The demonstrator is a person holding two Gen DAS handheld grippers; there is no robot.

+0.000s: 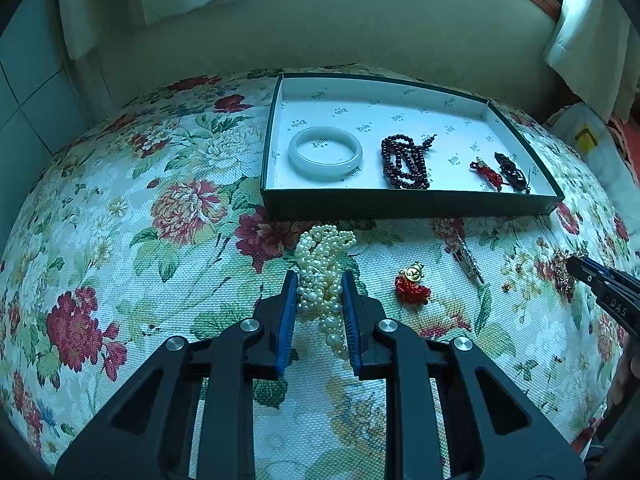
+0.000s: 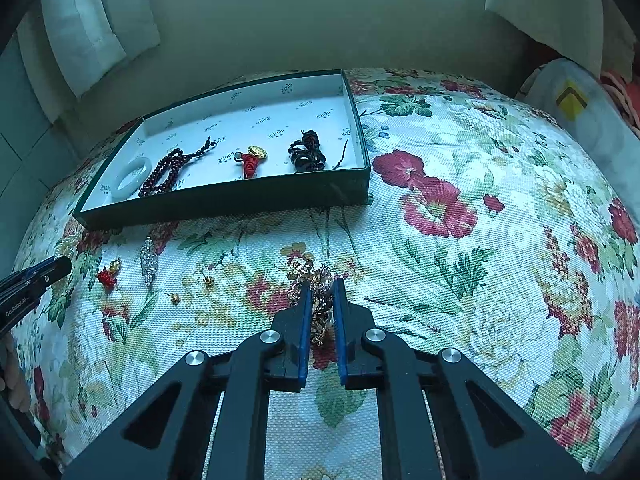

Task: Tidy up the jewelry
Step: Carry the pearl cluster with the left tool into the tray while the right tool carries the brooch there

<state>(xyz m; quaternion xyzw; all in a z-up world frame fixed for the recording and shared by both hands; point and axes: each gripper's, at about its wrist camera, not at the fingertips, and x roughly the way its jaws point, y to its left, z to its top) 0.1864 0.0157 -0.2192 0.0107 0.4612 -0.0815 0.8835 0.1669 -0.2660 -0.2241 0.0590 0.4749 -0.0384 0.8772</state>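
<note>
Pearls [image 1: 322,280] sit clamped in our left tongs [image 1: 319,280], low on the floral worktop [image 1: 140,200], just near of the box [image 1: 400,206]. Right tongs [image 2: 321,285] pinch the gold chain [image 2: 316,280], also on the cloth. We'd lift both straight up so trailing loops clear the box wall, then lower into bare tray space right of the bangle [image 1: 325,153] and dark beads [image 1: 404,162].

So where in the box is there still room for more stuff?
The whole back half of the box is bare, behind the bangle, beads and charms. There is also a gap between beads and charms. The front row is crowded.
</note>
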